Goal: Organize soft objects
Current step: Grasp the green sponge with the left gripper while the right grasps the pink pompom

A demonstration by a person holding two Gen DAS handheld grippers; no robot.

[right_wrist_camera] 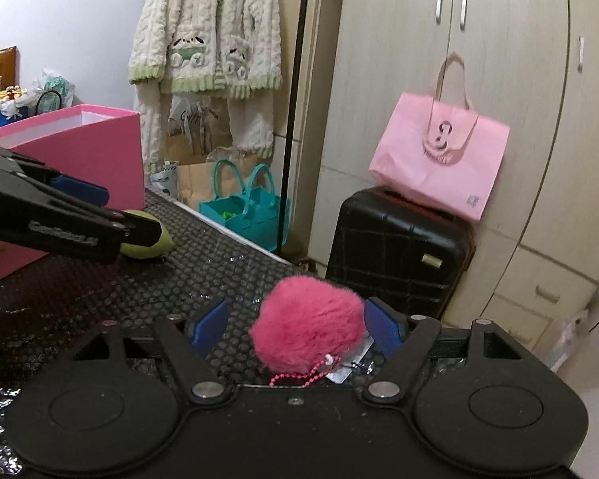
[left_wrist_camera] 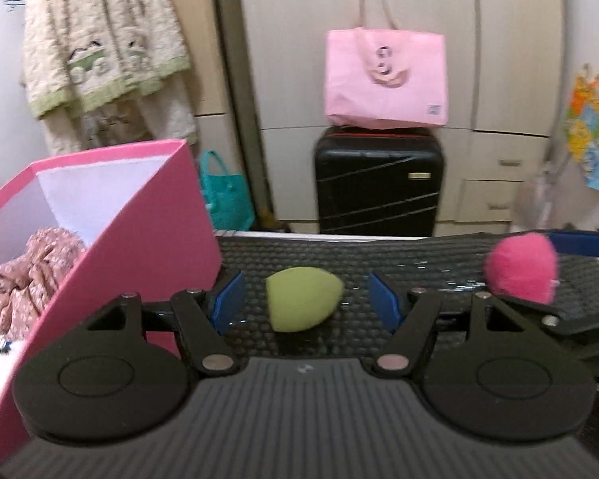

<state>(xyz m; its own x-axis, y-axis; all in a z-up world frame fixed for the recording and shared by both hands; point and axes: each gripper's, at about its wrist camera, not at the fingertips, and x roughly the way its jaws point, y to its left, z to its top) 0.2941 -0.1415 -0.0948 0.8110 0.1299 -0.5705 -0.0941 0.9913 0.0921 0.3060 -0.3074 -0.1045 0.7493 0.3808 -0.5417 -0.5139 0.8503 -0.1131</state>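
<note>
Beside the pink box (left_wrist_camera: 139, 239), on the black bubble-textured mat (left_wrist_camera: 399, 255), two soft items are laid out. Writing: raised lettering is seen on the arm of the left gripper in the right wrist view, too blurred to be read; a large curled emblem with small unreadable text beneath it is printed on the pink tote bag (right_wrist_camera: 439, 155), which is propped on the black suitcase (right_wrist_camera: 395, 247) well behind the box.

Left gripper (left_wrist_camera: 305, 299): jaws are spread wide, and the green egg-shaped sponge (left_wrist_camera: 301, 299) is bracketed between the blue pads (left_wrist_camera: 229, 299), with a gap left on each side; nothing is pinched. The sponge is placed just right of the box's near corner.

Right gripper (right_wrist_camera: 295, 327): jaws are spread, and the pink fluffy pompom (right_wrist_camera: 307, 327) is sat between them, its fur touching the right-hand pad (right_wrist_camera: 381, 329) and clear of the other. A pink bead chain (right_wrist_camera: 295, 377) and a white tag are attached at its near side. The pompom is located farther right of the box than the sponge.

Inside the box, a pink floral scrunchie (left_wrist_camera: 28, 275) is held.
</note>
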